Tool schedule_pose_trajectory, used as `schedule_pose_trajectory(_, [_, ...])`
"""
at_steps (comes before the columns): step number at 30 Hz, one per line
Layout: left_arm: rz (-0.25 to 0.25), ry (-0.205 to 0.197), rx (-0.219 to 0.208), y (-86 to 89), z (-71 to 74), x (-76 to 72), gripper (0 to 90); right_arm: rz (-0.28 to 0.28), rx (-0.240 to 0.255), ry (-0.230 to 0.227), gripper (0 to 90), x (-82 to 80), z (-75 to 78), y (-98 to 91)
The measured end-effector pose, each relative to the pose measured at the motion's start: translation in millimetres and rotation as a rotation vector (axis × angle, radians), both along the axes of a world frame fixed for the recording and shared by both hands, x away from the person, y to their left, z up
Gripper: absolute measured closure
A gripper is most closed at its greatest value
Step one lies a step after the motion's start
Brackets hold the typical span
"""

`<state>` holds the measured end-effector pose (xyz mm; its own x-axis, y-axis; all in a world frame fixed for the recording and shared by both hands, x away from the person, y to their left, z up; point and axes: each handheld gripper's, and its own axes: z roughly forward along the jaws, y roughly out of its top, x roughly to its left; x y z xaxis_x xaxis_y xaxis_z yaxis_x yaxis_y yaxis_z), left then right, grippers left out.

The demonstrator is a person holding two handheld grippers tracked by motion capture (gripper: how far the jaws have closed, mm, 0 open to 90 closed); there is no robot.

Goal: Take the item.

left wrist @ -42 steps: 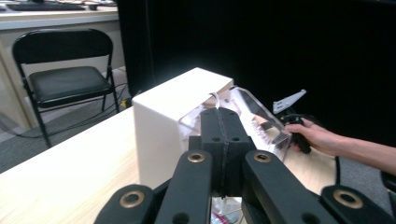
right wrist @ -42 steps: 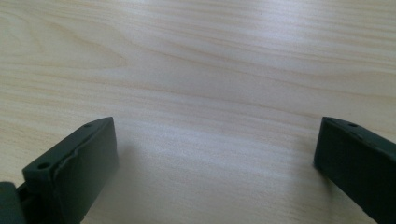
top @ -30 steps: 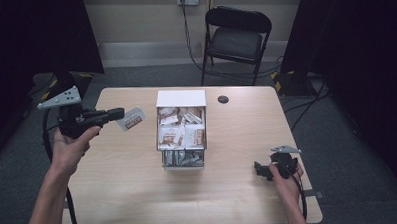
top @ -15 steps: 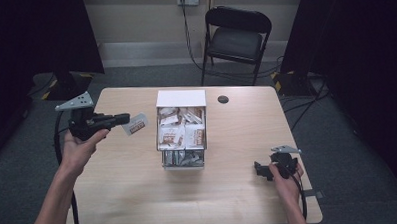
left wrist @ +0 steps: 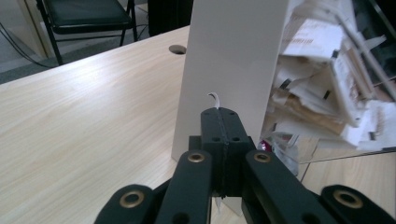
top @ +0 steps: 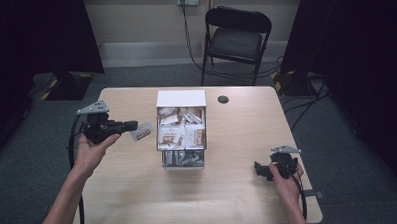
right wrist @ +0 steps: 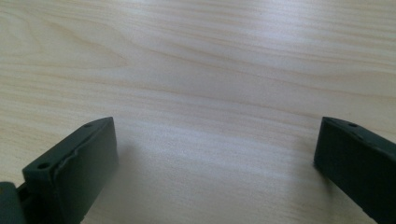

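Observation:
A white box (top: 180, 99) with a clear front stands mid-table, packed with several white and brown packets (top: 181, 135). Just left of it, above the table, my left gripper (top: 132, 126) is shut on one such packet (top: 141, 132), which sticks out toward the box. In the left gripper view the jaws (left wrist: 220, 115) are pressed together with a thin white packet edge (left wrist: 214, 97) poking up between them, and the box's white side wall (left wrist: 231, 56) is right ahead. My right gripper (top: 259, 170) rests low near the table's front right, its jaws (right wrist: 215, 163) wide apart over bare wood.
A round cable hole (top: 223, 99) lies in the wooden table (top: 129, 194) behind the box. A black folding chair (top: 236, 40) stands beyond the far edge. Dark curtains hang on both sides. The left gripper's cable (top: 71, 151) trails off the table's left edge.
My left hand has come down and moved right toward the box, still holding the packet. The right hand has stayed where it was.

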<state>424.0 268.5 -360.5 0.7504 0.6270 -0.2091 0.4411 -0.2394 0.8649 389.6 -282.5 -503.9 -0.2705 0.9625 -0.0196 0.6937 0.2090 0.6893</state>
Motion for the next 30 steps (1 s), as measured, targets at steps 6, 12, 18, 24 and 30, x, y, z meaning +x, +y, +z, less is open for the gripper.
schedule_pose_trajectory(6, [0.003,0.012,0.01,0.0,-5.3,1.4,90.0,0.0,0.0,0.0,0.0,0.0,0.0,0.0])
schedule_pose_trajectory(12, [0.005,0.032,0.023,-1.0,-14.2,4.0,90.0,0.0,0.0,0.0,0.0,0.0,0.0,0.0])
schedule_pose_trajectory(18, [0.015,0.054,0.023,-1.0,-24.6,7.6,90.0,0.0,0.0,0.0,0.0,0.0,0.0,0.0])
schedule_pose_trajectory(24, [0.006,0.075,0.038,-2.9,-35.4,11.1,90.0,0.0,0.001,0.0,0.0,0.0,0.0,0.1])
schedule_pose_trajectory(30, [0.011,0.096,0.049,-3.2,-46.9,15.2,90.0,0.0,0.0,0.0,0.0,0.0,0.0,0.0])
